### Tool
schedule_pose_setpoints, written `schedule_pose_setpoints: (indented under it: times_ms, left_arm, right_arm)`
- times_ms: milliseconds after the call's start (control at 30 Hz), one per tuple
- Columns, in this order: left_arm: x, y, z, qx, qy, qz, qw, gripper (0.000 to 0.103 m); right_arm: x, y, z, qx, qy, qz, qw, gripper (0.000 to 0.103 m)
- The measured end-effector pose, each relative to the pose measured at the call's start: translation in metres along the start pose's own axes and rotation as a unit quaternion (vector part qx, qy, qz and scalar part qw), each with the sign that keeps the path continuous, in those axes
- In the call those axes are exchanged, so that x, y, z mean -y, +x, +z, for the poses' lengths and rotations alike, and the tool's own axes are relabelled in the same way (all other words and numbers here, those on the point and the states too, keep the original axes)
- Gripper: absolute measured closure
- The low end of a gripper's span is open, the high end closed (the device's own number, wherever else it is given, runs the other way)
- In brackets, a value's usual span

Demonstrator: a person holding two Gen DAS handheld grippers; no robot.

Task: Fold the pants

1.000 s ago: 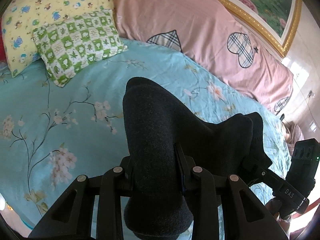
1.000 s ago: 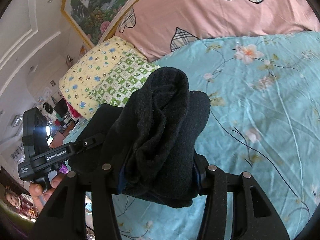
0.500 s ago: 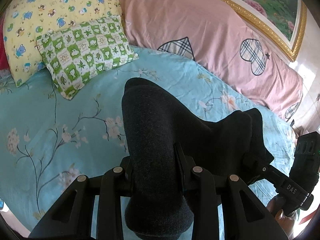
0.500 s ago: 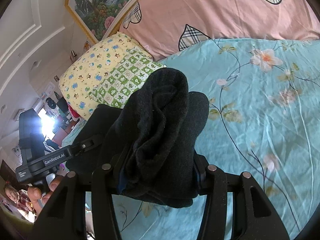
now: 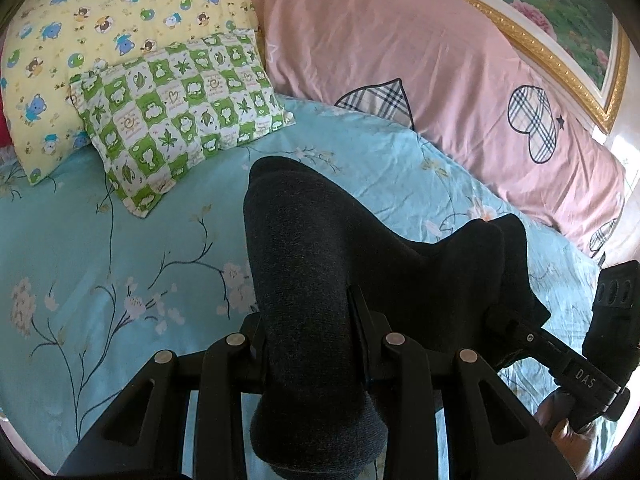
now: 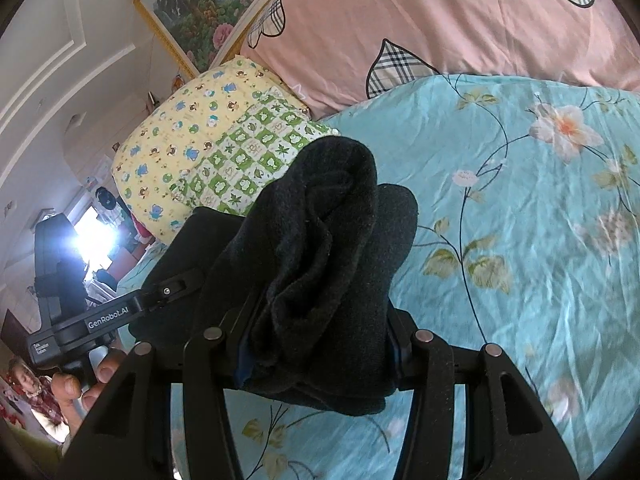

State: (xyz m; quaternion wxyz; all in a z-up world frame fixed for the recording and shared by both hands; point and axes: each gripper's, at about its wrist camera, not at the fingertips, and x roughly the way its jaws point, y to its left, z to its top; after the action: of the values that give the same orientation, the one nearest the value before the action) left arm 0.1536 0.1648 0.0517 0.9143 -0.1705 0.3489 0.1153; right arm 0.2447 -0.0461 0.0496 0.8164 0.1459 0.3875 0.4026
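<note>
The dark charcoal pants (image 5: 304,264) are held up above the bed between both grippers. My left gripper (image 5: 310,344) is shut on one bunched end of them; the cloth bulges up and forward over its fingers. My right gripper (image 6: 320,344) is shut on the other end of the pants (image 6: 328,248), which hang in thick folds. In the left wrist view the right gripper (image 5: 576,368) shows at the lower right, with the pants stretched across to it. In the right wrist view the left gripper (image 6: 92,320) shows at the lower left. The fingertips are hidden by cloth.
Below lies a bed with a turquoise flowered sheet (image 5: 120,264). A green checked pillow (image 5: 180,116) and a yellow animal-print pillow (image 5: 80,40) lie at the far left. A long pink quilt with plaid hearts (image 5: 400,52) runs along the back, under a gold-framed picture (image 5: 580,20).
Both grippers have carried the pants forward over the bed toward the pillows and pink quilt, which now look nearer. Both stay shut on the pants.
</note>
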Motion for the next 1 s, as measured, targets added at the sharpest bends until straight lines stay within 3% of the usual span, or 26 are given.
schedule_pose_setpoints:
  times_ms: [367, 833, 1000]
  left_arm:
    - [0.003, 0.024, 0.019, 0.015, -0.002, 0.003, 0.9999, 0.072]
    - [-0.009, 0.058, 0.007, -0.014, -0.011, 0.015, 0.9997, 0.071]
    - [-0.014, 0.062, 0.000, -0.023, -0.009, 0.013, 0.9996, 0.061]
  right_arm:
    - [0.013, 0.020, 0.026, 0.005, -0.009, 0.003, 1.000, 0.051]
    - [0.033, 0.051, 0.025, -0.035, -0.004, -0.004, 0.999, 0.046]
    - [0.042, 0.052, 0.020, -0.040, 0.002, -0.015, 0.999, 0.041]
